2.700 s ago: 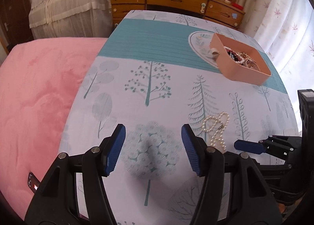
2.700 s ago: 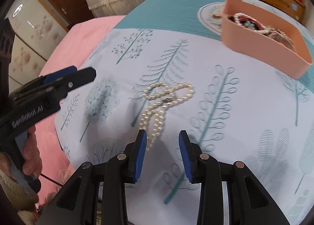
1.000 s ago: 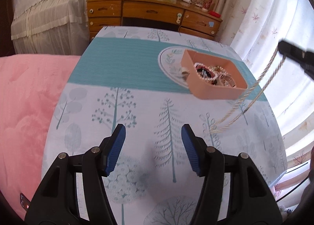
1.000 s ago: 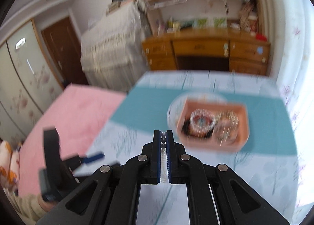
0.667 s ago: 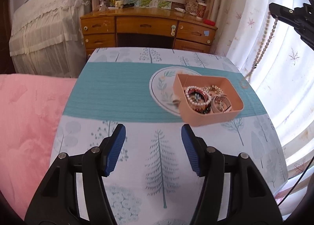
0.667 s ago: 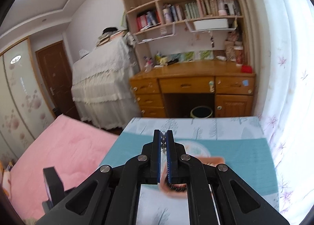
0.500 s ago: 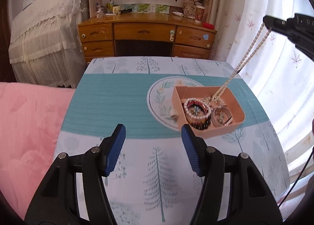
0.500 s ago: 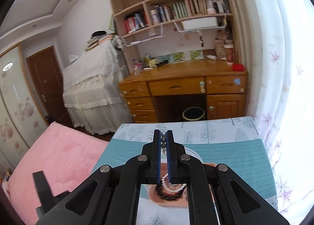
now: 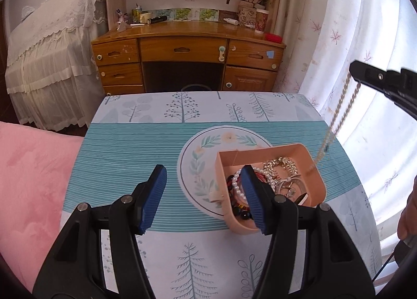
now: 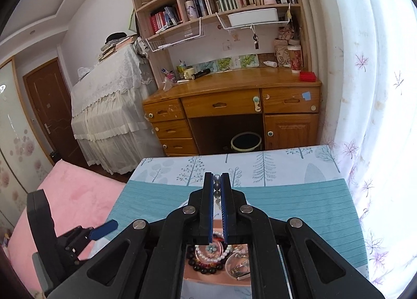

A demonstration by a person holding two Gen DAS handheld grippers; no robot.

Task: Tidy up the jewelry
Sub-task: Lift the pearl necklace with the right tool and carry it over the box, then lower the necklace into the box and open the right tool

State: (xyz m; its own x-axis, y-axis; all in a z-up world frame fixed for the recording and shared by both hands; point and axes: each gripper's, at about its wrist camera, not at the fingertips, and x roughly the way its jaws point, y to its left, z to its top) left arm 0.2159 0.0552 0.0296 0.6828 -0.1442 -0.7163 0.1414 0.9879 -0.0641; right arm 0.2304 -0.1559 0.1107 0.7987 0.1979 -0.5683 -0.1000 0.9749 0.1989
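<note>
The pearl necklace [image 9: 341, 113] is clamped at its top between the closed fingers of the right gripper [image 10: 216, 181], beads being seen in the narrow slot between the blue pads. From there it hangs as a doubled strand, its lower end reaching down to the far right rim of the pink tray [image 9: 316, 176]; whether it touches the contents cannot be told. The tray rests partly on a leaf-patterned plate [image 9: 192, 168] on the table [image 9: 130, 142] and holds bracelets and a gold chain. The left gripper [image 9: 203, 194] is held with its fingers wide apart, gripping nothing, its right finger seen in front of the tray's near left part.

Against the view from 2.7 s ago, the necklace is no longer lying looped on the cloth near both grippers: it has been lifted and carried over to the tray. Half a second ago its end was seen lower inside the tray.
</note>
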